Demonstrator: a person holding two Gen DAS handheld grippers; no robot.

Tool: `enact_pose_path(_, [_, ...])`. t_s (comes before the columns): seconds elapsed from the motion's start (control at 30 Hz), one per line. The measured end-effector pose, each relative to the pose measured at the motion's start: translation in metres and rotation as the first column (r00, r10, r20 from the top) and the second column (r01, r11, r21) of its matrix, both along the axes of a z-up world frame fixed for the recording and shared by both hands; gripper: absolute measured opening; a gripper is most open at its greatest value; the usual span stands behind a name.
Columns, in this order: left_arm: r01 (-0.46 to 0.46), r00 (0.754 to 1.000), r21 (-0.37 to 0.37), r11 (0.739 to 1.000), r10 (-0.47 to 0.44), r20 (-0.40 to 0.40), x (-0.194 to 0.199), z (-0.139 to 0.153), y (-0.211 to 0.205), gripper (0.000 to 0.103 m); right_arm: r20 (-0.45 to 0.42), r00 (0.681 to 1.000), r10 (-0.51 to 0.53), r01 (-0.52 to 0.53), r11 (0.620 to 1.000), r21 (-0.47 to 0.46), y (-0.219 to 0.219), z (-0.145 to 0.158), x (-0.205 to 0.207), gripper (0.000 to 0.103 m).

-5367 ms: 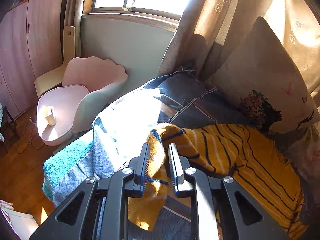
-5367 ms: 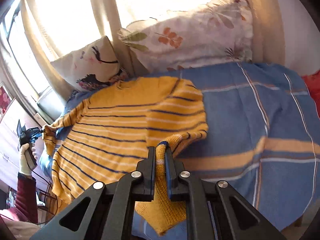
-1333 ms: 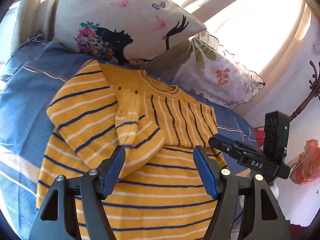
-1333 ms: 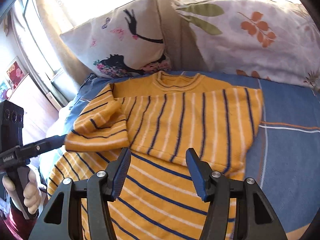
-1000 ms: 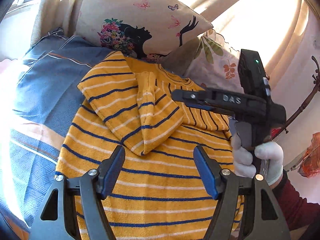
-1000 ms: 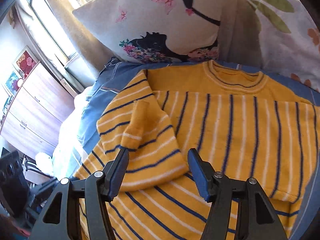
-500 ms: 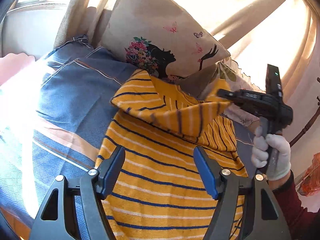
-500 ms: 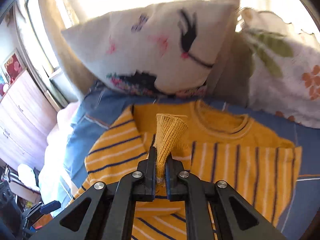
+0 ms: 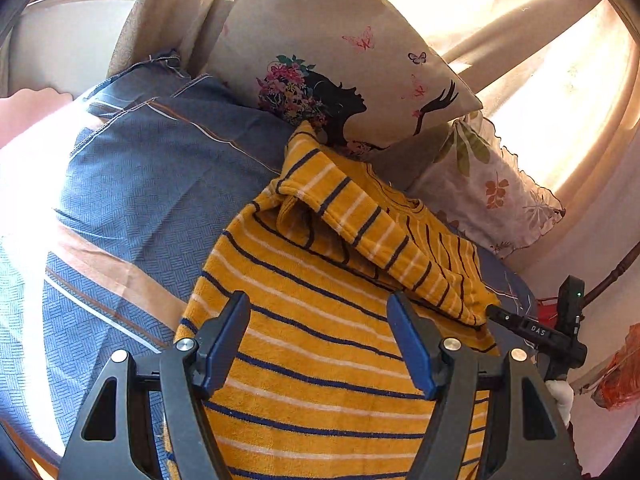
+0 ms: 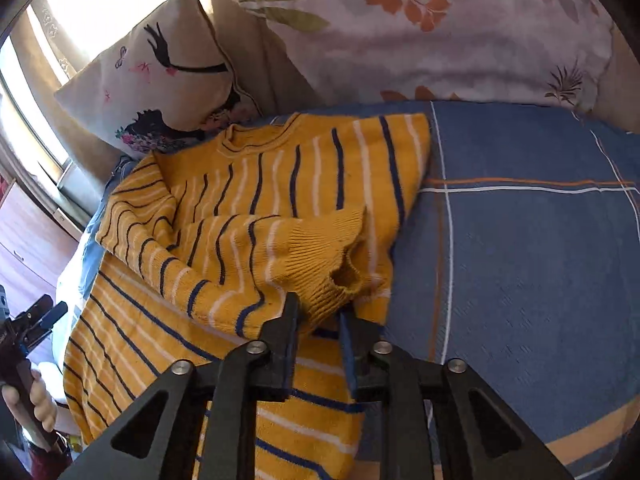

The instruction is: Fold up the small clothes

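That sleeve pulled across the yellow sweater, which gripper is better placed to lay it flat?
Right. The right gripper has the sleeve cuff at its fingertips, over the sweater. The left gripper hovers wide open above the body, holding nothing.

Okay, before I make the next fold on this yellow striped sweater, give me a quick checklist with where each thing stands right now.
1. Left tongs empty: ok, open above the sweater.
2. Right tongs clear of the sleeve cuff: cannot tell; the jaws are apart, but the cuff sits right at their tips.
3. That sleeve lying flat across the chest: not ok, it is bunched and humped.
4. Other sleeve folded in: ok.
5. Sweater wholly on the bed cover: cannot tell; the tongs hide the hem.
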State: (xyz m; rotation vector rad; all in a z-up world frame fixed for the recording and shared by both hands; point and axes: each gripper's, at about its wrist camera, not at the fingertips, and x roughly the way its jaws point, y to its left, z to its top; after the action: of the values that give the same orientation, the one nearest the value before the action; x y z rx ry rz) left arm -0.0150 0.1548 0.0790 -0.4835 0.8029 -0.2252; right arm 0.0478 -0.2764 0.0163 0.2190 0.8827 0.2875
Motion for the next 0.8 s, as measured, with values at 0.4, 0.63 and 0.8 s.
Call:
enact_pose_path(0.4, [-0.008,1.0,0.043,0.999,0.007,0.009,0.073,0.011,-0.025,0.07,0.038,0.961,0.274,-0.271,0.959,-0.083,0.086,0.03,0.069,0.059])
enact_pose_path(0.63, [-0.029,0.999,0.096,0.995,0.031,-0.02,0.074,0.002,-0.019,0.07,-0.1,0.893,0.439,-0.449,0.853,-0.267,0.168,-0.008,0.091,0.056])
enact_pose_path(0.8, [-0.049,0.998,0.102,0.994,0.053,-0.03,0.079,-0.003,-0.008,0.07,-0.057,0.878,0.475,-0.461,0.809,-0.365,0.17,0.002,0.066,0.008])
